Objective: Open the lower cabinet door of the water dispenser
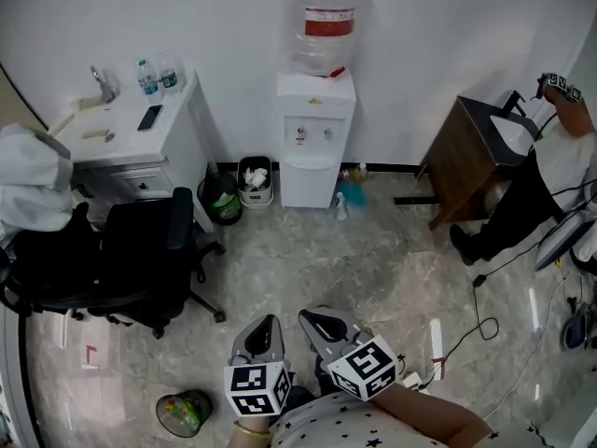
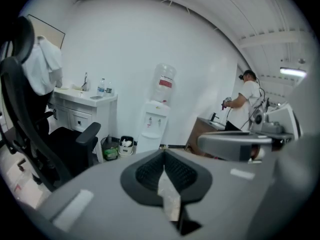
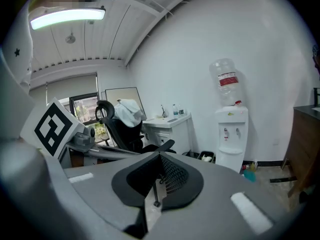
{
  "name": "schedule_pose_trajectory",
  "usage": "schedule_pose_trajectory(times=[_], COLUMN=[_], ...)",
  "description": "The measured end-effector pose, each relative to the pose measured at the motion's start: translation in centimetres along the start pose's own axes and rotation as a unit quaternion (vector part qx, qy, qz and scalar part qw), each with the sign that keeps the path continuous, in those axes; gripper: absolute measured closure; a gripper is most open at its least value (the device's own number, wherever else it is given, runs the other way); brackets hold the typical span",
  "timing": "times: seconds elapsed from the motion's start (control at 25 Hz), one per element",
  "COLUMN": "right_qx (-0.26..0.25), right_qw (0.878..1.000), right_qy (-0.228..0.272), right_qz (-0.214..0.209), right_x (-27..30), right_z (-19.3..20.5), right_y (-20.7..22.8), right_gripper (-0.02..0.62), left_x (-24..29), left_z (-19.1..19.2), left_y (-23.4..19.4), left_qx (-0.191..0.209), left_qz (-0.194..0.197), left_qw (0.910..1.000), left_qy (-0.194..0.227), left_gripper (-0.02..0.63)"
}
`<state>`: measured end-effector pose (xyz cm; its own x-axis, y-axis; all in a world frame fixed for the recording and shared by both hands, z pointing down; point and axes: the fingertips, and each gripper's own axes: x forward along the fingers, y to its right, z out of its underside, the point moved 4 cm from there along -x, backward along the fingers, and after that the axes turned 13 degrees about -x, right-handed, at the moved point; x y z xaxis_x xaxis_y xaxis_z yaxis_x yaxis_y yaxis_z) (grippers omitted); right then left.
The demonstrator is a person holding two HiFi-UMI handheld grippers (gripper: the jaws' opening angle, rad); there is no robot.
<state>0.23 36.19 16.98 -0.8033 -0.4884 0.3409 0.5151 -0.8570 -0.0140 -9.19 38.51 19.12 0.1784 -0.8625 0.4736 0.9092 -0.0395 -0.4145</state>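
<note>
– Office room, pale tiled floor, white wall; water dispenser (image 1: pixel 315 129) stands against the wall at 12 o'clock, well apart from both tools; its lower cabinet door (image 1: pixel 308 183) looks flush, closed.
– Tools?
– Left gripper (image 1: pixel 264 329) and right gripper (image 1: pixel 322 323) side by side at 6 o'clock; both pairs of jaws pressed together, nothing between them.
– Progress?
– Nothing done yet, I'd say; the approach, catching the door edge and the pull are all left.
</note>
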Motion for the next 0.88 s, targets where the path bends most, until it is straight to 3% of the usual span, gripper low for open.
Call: schedule_pose_trajectory(times=[0.32, 0.48, 0.68, 0.88], right_qx=[0.013, 0.024, 0.044, 0.072], right_qw=[1.000, 0.999, 0.997, 0.991], right_qy=[-0.021, -0.034, -0.062, -0.099], right_qz=[-0.003, -0.003, 0.019, 0.051], right_x=[5.8, 8.4, 11.2, 15.0], right_z=[-1.5, -0.9, 2.1, 7.6], right_y=[15.0, 21.2, 27.0, 31.9], right_gripper=[0.597, 0.597, 0.597, 0.597], left_x=[14.6, 20.9, 26.4, 32.6], left_z=[-7.2, -9.1, -8.9, -5.9], left_y=[3.6, 5.1, 5.5, 3.3], left_qx=[0.012, 0.018, 0.022, 0.009], left_qz=[0.014, 0.021, 0.021, 0.028], left_qw=[0.9997, 0.9990, 0.9973, 0.9931], left_qy=[-0.015, -0.034, -0.066, -0.114], left_gripper=[0.600, 0.600, 0.600, 0.600])
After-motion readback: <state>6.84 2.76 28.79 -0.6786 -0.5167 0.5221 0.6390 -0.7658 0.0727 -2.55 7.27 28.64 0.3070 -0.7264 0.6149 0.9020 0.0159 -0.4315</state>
